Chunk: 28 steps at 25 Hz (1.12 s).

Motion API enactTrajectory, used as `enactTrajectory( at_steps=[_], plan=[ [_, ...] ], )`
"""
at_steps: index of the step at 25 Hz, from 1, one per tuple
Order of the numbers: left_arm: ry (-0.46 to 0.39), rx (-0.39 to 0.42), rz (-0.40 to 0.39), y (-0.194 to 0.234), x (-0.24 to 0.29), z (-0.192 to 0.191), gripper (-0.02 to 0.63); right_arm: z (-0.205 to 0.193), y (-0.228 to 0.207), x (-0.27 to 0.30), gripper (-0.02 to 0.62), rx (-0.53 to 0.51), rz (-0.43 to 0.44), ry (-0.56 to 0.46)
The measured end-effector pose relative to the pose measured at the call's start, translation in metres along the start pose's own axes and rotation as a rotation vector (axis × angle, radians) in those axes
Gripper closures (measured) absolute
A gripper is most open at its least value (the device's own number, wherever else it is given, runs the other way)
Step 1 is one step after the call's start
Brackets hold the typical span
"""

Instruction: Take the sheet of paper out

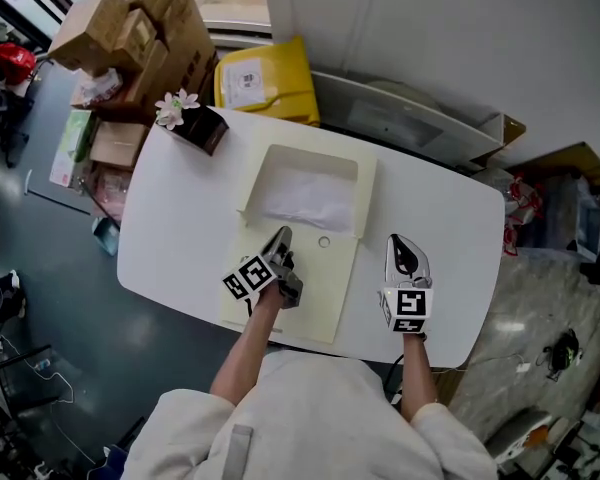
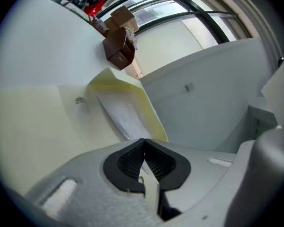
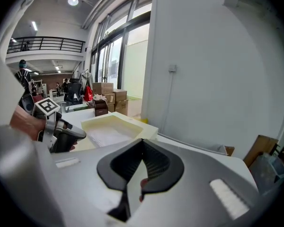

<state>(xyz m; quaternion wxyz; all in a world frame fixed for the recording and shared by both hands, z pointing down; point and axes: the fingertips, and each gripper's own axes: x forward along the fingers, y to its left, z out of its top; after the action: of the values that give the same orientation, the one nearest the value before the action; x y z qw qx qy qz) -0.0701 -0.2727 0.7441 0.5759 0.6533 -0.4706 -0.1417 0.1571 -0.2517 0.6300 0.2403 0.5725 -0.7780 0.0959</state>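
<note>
left hand-held gripper [image 1: 282, 236] jaws together, empty | sheet of paper [image 1: 305, 200] just beyond, inside box [image 1: 310, 155]

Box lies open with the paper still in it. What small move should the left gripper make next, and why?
Probably open the left gripper and ease it forward over the box wall toward the sheet of paper: its jaws are together, empty, just short of the paper.

The left tool [image 1: 280, 238] and right tool [image 1: 401, 248] point forward and slightly down, jaws together, empty.
</note>
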Motion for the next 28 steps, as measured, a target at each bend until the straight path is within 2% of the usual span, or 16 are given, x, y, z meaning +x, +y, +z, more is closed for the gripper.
enactTrajectory(
  at_steps=[7, 8, 9, 14, 19, 22, 28],
  plan=[
    [0.006, -0.144, 0.011, 0.014, 0.018, -0.003, 0.604, -0.002, 0.0, 0.001, 0.594, 0.003, -0.012, 0.012],
    [0.01, -0.16, 0.003, 0.014, 0.02, -0.004, 0.586, -0.002, 0.0, 0.001, 0.594, 0.002, -0.013, 0.013],
    [0.013, -0.177, -0.007, 0.013, 0.022, -0.005, 0.535, -0.003, -0.001, 0.0, 0.595, 0.0, -0.014, 0.014],
    [0.025, -0.264, -0.047, 0.011, 0.033, -0.007, 0.427, -0.005, -0.006, 0.0, 0.594, 0.001, -0.022, 0.018],
    [0.039, -0.304, -0.081, 0.006, 0.044, -0.009, 0.377, -0.007, -0.011, -0.002, 0.595, 0.004, -0.028, 0.017],
    [0.035, -0.334, -0.085, 0.005, 0.05, -0.008, 0.377, -0.008, -0.015, -0.002, 0.594, 0.006, -0.032, 0.017],
    [0.045, -0.324, -0.061, 0.004, 0.053, -0.011, 0.377, -0.01, -0.021, -0.003, 0.594, 0.012, -0.038, 0.02]
  ],
)
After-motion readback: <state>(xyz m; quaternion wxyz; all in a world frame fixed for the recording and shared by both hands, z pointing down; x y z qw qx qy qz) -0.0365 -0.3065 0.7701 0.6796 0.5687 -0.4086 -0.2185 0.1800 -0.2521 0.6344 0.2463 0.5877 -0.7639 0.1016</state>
